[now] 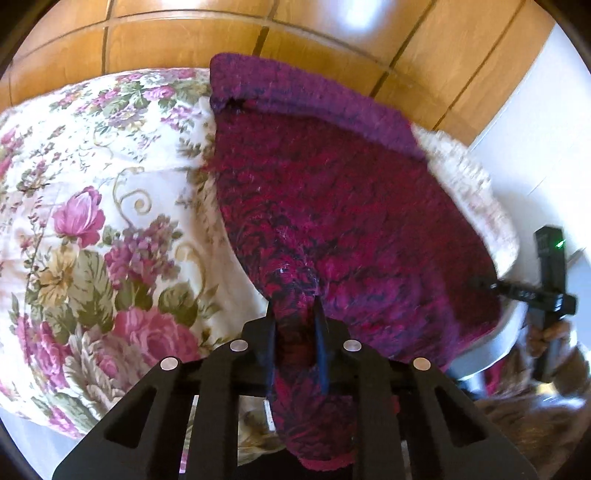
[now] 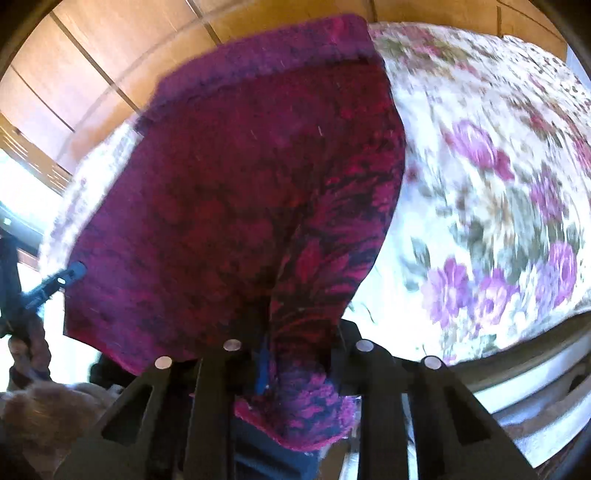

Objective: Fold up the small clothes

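A crimson and purple knitted garment [image 1: 332, 206] with a purple ribbed band lies across a table covered with a floral cloth [image 1: 96, 229]. My left gripper [image 1: 295, 314] is shut on a bunched near corner of the garment. In the left wrist view the right gripper [image 1: 484, 284] shows at the garment's right edge, pinching it. In the right wrist view the garment [image 2: 236, 192] fills the middle, and my right gripper [image 2: 299, 332] is shut on its near corner. The left gripper [image 2: 74, 275] shows at the garment's left edge. The garment's near edge is lifted off the table.
The floral cloth [image 2: 498, 184] covers a round white table whose rim [image 1: 495, 343] shows at the right. A wooden panelled wall [image 1: 295, 33] stands behind. The person's hands and patterned sleeves [image 1: 535, 406] are at the lower edges.
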The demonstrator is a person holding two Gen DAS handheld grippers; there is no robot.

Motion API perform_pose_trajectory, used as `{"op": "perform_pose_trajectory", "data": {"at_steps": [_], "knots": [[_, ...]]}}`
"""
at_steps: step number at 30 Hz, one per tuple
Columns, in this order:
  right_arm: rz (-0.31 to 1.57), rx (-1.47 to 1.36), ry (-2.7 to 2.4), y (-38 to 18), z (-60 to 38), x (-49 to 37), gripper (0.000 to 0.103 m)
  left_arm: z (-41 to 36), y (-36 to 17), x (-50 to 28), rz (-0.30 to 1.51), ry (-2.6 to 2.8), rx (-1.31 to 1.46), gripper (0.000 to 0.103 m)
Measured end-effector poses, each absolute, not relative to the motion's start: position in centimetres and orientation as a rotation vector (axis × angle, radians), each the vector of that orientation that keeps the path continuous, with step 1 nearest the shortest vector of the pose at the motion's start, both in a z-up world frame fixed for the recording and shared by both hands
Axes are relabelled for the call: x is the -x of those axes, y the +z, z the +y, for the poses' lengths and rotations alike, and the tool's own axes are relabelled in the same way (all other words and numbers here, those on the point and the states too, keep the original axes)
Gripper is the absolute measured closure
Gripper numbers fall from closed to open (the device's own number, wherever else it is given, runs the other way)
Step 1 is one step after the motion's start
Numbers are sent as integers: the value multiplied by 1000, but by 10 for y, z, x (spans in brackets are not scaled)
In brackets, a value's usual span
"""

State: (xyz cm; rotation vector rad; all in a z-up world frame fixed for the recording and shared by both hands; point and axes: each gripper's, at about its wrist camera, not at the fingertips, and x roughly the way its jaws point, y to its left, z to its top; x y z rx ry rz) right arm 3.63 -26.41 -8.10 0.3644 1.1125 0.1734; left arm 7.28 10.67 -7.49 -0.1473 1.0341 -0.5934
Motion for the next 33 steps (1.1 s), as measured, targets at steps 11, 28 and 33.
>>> {"op": "perform_pose_trajectory", "data": {"at_steps": [11,28,33], "knots": [[907,-548,227,-41,-279,-89,82,115,-50,-133,958,-711,535,90],[924,-777,132,-69,-317,-208,46,105,-76,-279,1111,-570,837,71],[802,-917,156,-61,-341,-209,4,141,-62,-288,980,-493,925,37]]}}
